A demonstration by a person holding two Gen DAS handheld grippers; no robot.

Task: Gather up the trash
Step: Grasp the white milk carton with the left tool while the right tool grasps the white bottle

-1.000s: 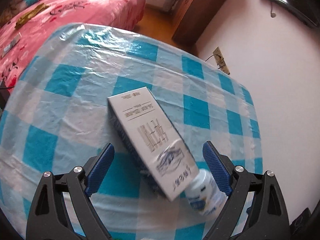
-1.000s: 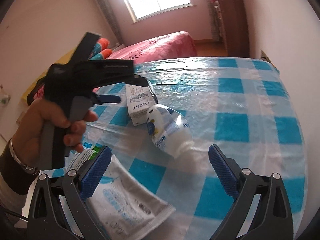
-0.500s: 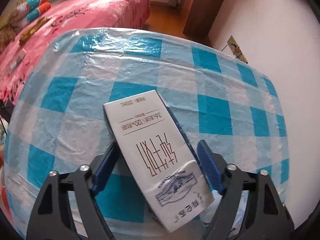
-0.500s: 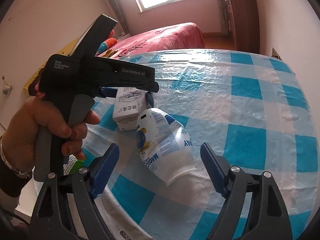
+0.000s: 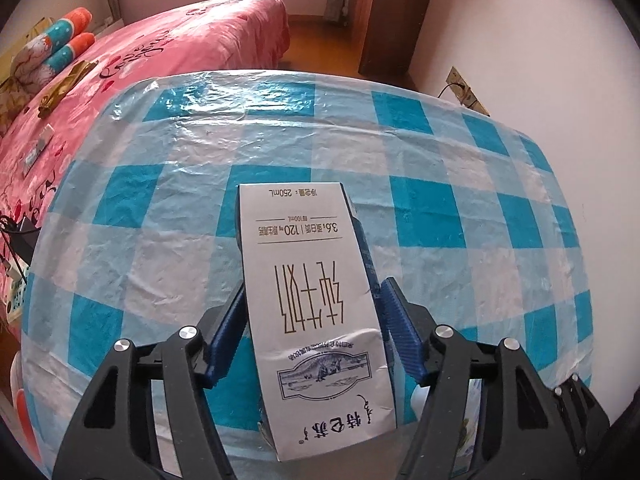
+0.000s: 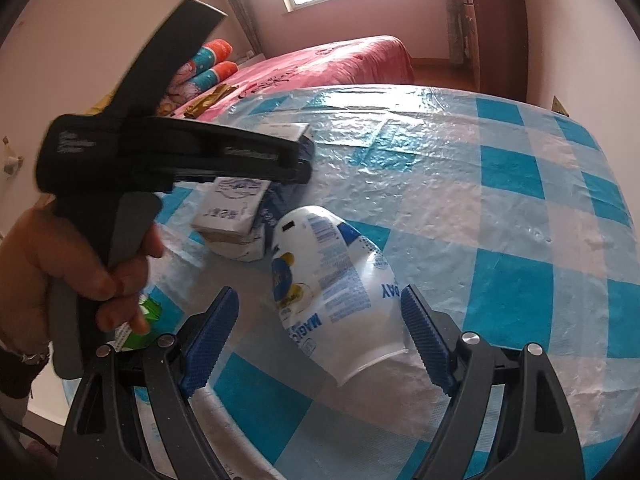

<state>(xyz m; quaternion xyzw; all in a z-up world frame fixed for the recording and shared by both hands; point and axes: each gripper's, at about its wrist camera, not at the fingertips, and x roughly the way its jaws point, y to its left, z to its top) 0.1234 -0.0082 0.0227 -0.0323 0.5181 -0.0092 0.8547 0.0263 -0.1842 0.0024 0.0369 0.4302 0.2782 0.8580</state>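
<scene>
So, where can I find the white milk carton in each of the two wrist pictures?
Left wrist: the milk carton fills the lower centre, lying between the blue fingers of the left gripper.
Right wrist: the carton lies left of centre, partly hidden under the left gripper's black body, beyond the white cup.
Shared landmark: the pink bed beyond the checked tablecloth.

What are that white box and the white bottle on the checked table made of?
The milk carton looks like coated paperboard: flat printed faces, sharp folded edges, a slight sheen. The bottle seems to be thin opaque white plastic with a glossy printed label. The table cover looks like crinkly, shiny plastic film.
</scene>
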